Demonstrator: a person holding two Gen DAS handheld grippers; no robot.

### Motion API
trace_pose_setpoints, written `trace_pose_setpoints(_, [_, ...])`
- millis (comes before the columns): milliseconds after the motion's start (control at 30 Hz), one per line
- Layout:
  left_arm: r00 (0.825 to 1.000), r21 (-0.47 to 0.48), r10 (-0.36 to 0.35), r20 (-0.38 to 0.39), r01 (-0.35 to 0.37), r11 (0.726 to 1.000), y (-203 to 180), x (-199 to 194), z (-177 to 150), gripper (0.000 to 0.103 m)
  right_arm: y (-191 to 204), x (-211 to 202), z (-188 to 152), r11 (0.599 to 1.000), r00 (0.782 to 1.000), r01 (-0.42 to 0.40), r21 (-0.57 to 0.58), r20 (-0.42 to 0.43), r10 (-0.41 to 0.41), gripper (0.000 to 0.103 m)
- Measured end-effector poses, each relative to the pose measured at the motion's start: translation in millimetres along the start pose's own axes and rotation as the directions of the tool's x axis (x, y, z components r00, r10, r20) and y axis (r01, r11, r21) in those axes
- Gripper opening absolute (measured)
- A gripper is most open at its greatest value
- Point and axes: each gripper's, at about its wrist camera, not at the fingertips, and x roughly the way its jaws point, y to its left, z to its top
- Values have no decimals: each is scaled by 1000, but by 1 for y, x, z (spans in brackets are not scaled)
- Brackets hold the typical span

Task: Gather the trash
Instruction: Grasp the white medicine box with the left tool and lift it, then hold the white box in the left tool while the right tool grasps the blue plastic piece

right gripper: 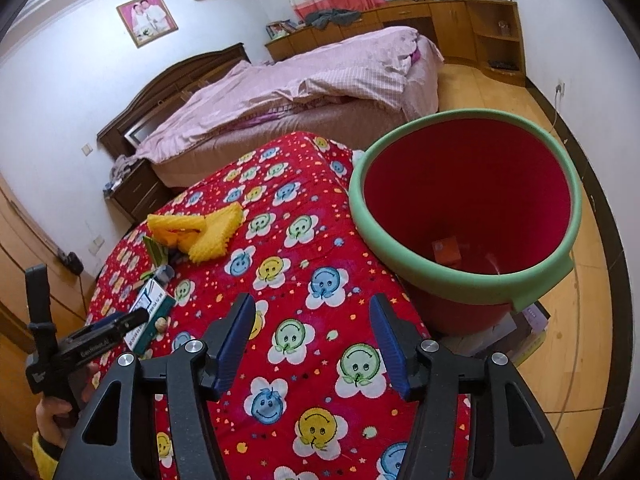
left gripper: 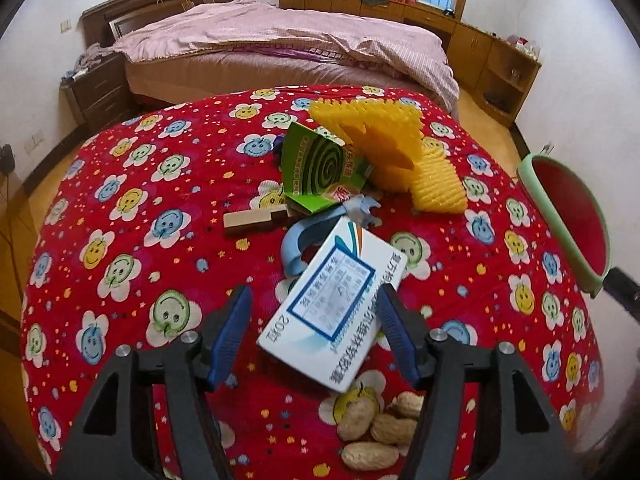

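Observation:
On the red flowered tablecloth (left gripper: 120, 208) lies a heap of trash: a white medicine box (left gripper: 334, 306), a green mosquito-coil carton (left gripper: 320, 168), yellow foam netting (left gripper: 400, 152), a blue plastic clip (left gripper: 300, 244), a wooden block (left gripper: 256, 220) and several peanuts (left gripper: 380, 432). My left gripper (left gripper: 314, 326) is open with its jaws on either side of the white box, not closed on it. My right gripper (right gripper: 312, 344) is open and empty above the cloth, left of the red bucket (right gripper: 468, 196) with a green rim. An orange box (right gripper: 446, 252) lies inside it.
The bucket stands off the table's right edge on a stack of papers (right gripper: 528, 324). A bed with pink covers (left gripper: 280, 40) lies behind the table, with wooden cabinets (left gripper: 480, 48) along the far wall and wooden floor (right gripper: 560, 360) to the right.

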Motion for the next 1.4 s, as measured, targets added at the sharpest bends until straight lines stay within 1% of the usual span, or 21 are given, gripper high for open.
trace_pose_setpoints(67, [1000,-2,-9,-5,9,1000,0,0,0,65,1,2,-1,1000,1000,0,-3,-5,0,61])
trace_pose_setpoints(200, [999,33,-34,-25,35,999,-5,-1,-4,65,1,6,-1,1000,1000,-1,-4,-13,1,61])
trace_pose_setpoints(333, [999,85,-12,-40,15,996,-15,6,-10,65,1,11,-1,1000,1000,-5,-4,-24,5,61])
trace_pose_setpoints(433, [1000,86,-16,-24,18,996,-16,6,-9,65,2,12,-2,1000,999,-8,-9,-32,8,61])
trace_pose_setpoints(467, [1000,81,-17,-20,19,997,-15,6,-8,62,2,13,-3,1000,999,-8,-12,-34,8,61])
trace_pose_setpoints(500, [1000,79,-18,-15,19,997,-15,5,-8,55,3,12,-4,1000,999,-9,-13,-36,9,61])
trace_pose_setpoints(667, [1000,66,-15,11,14,998,-11,-3,-11,55,7,9,-6,1000,999,-20,-20,-37,20,61])
trace_pose_setpoints(867, [997,-3,-23,80,23,1000,-1,-38,-20,55,21,-5,-12,997,998,-52,-53,-23,50,61])
trace_pose_setpoints(967, [992,-49,-11,125,17,999,6,-60,-25,55,31,-11,-13,995,998,-70,-74,-13,69,61])
trace_pose_setpoints(1167, [982,-144,61,179,-35,989,31,-91,-30,55,55,-14,-9,987,993,-117,-114,-8,117,61])
trace_pose_setpoints(1300, [977,-218,107,183,-66,974,53,-98,-29,55,78,-8,-3,977,990,-141,-163,-18,140,61])
trace_pose_setpoints(1400, [976,-262,126,179,-76,962,68,-97,-30,55,95,0,1,969,988,-153,-195,-27,151,61])
